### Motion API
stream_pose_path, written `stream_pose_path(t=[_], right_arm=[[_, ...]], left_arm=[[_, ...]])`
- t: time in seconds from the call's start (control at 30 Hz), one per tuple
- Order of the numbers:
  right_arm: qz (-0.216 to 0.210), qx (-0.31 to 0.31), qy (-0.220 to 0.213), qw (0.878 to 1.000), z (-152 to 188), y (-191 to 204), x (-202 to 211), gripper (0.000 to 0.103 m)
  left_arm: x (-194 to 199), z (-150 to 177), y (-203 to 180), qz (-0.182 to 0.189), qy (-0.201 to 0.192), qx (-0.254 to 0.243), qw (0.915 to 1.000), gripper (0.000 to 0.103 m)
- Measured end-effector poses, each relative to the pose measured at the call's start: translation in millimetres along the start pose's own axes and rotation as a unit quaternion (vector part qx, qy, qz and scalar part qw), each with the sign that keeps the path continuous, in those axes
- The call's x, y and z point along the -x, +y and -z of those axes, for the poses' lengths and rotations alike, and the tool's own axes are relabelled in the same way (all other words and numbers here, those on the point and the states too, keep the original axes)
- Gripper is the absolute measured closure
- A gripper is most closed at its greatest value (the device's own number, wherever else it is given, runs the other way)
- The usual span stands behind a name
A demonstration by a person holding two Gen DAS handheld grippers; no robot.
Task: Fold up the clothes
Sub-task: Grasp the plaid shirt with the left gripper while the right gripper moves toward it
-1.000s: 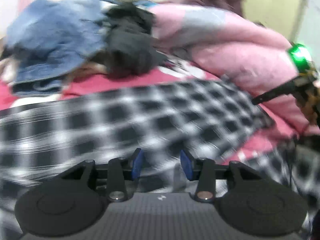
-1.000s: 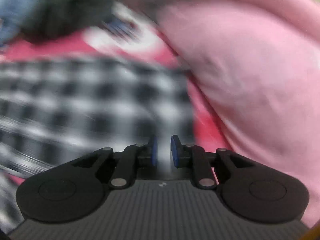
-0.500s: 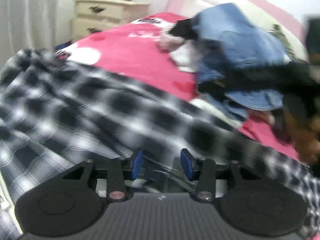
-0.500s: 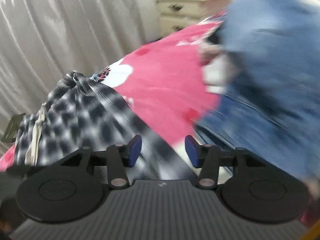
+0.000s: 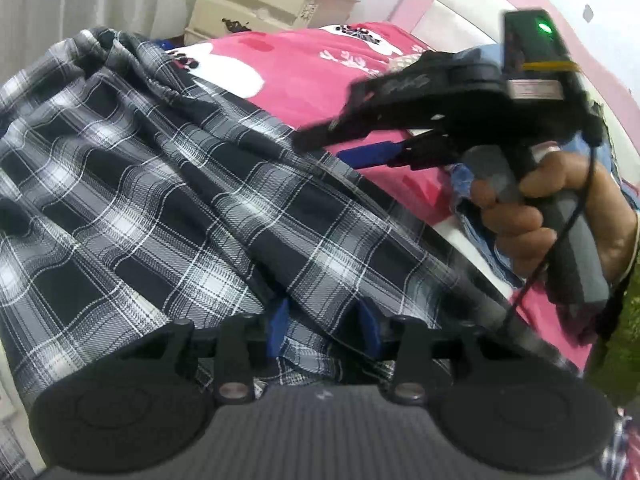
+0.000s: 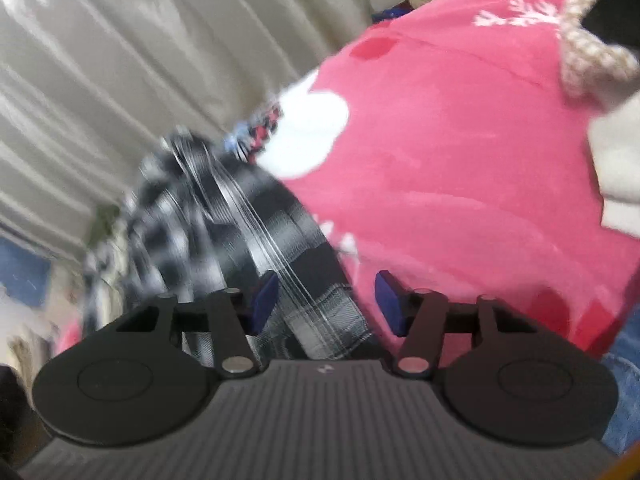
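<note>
While the plaid garment (image 5: 168,200) lies spread and rumpled across the red bedspread (image 5: 304,76), its near edge gathered in front of the left wrist camera, both sets of tongs are closing. The left gripper (image 5: 324,330) has a fold of the plaid cloth between its blue pads (image 5: 278,326); whether the pads already press on it cannot be told. The right gripper (image 6: 326,304) has its jaws visibly apart, with a strip of the same plaid cloth (image 6: 304,272) lying beside its left pad and not pinched. In the left wrist view the right gripper (image 5: 344,148) hovers just above the far edge of the cloth. Risk: the right jaws may close on too little fabric, or on the bedspread beneath, and the edge then slips during the lift. Risk: an uneven or bunched left grip drags the garment askew, producing a crooked fold. The blurred right view suggests fast motion, which raises both risks.
</note>
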State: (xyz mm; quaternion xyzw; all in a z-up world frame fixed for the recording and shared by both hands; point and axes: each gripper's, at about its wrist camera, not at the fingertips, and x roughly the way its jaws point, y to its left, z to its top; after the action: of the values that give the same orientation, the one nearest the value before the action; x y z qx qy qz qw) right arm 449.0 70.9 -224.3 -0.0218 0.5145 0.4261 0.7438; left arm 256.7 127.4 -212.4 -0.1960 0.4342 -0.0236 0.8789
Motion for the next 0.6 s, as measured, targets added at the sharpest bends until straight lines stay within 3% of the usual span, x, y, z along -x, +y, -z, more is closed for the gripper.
stream_pose_path(t=[0.03,0.17,0.27,0.33,0.47,0.6], right_arm=[[0.017,0.016,0.007,1.0,1,6,-3,0.098],[0.08,0.082,-0.047,0.992,9,38,15,0.101],[0.142,0.127,-0.1,0.976,12,55,31,0.101],[0.164,0.121,-0.119,0.972,11,53,29,0.101],[0.233,0.139,-0.135,0.953,17,46,-3,0.101],[0.264,0.176,-0.126,0.94,19,47,-37,0.099]], left_arm=[[1,1,-2,-0.005,-0.001,-0.006,1.0,0.064],[3,1,-4,-0.02,-0.006,-0.019,0.9996,0.067],[5,1,-1,-0.018,-0.004,-0.009,0.9998,0.067],[5,2,0,-0.019,-0.003,-0.006,0.9998,0.067],[8,4,4,-0.015,-0.003,0.004,0.9999,0.067],[11,5,11,-0.008,-0.002,0.021,0.9998,0.067]])
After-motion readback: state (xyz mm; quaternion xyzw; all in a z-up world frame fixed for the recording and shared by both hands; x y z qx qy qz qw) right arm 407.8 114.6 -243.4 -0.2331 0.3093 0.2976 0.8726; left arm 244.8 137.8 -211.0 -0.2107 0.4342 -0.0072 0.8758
